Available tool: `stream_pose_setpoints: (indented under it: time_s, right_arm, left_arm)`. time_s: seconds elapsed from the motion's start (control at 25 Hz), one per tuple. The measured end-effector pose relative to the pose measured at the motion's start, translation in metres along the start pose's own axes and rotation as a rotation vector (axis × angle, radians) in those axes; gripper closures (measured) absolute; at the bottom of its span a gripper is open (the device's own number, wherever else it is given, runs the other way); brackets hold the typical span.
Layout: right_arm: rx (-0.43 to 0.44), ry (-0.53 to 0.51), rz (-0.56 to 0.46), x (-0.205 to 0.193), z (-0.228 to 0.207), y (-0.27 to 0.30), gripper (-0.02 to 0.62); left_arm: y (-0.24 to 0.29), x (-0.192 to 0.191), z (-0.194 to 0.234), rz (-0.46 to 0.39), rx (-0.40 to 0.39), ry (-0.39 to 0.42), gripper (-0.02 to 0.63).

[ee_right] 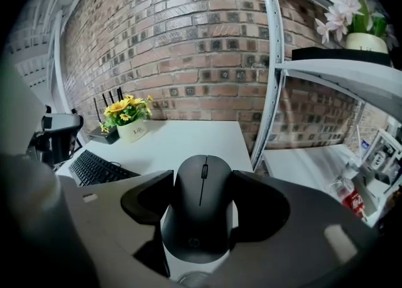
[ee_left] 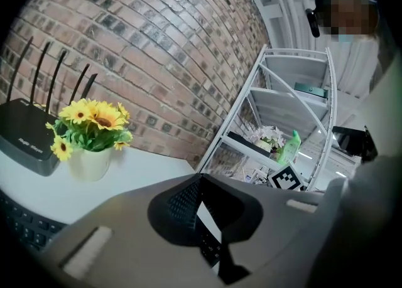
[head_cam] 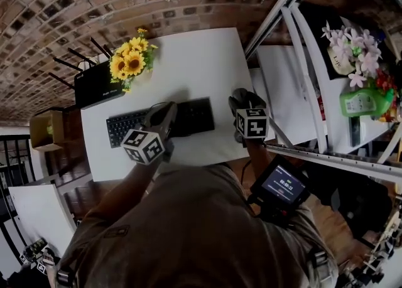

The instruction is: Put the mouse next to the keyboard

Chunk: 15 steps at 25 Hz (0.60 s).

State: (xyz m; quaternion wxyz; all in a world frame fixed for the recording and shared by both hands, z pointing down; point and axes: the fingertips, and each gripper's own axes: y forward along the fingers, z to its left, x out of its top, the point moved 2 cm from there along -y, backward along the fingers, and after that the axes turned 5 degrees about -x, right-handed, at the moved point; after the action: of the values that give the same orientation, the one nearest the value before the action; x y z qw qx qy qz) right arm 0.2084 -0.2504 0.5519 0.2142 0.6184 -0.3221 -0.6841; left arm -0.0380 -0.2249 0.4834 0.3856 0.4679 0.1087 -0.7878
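Person's wearing a plain olive-brown short-sleeve tee (head_cam: 188, 236), with dark straps and buckles (head_cam: 317, 261) out at both shoulders. The left gripper (head_cam: 164, 110) and right gripper (head_cam: 246, 97) look like twins. Both have chunky matte grey shells and black textured pads (ee_left: 182, 202) on the jaws. Each also carries a white cube (head_cam: 144, 145) covered in black square markers. The shells have little pale rectangular insets (ee_left: 88, 252) too.

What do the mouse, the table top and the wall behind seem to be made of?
The mouse looks like matte black plastic: dull even sheen, thin centre seam. The table top is smooth and white, perhaps laminate; no grain shows. The wall is rough brick, brown and red, with pale mortar lines.
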Motion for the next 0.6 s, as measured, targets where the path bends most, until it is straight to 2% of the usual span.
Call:
stream_pose_setpoints:
  time_s: [0.6]
  right_arm:
    - [0.040, 0.032, 0.119, -0.061, 0.025, 0.024, 0.290]
  left_arm:
    - [-0.009, -0.020, 0.006, 0.063, 0.034, -0.005, 0.604]
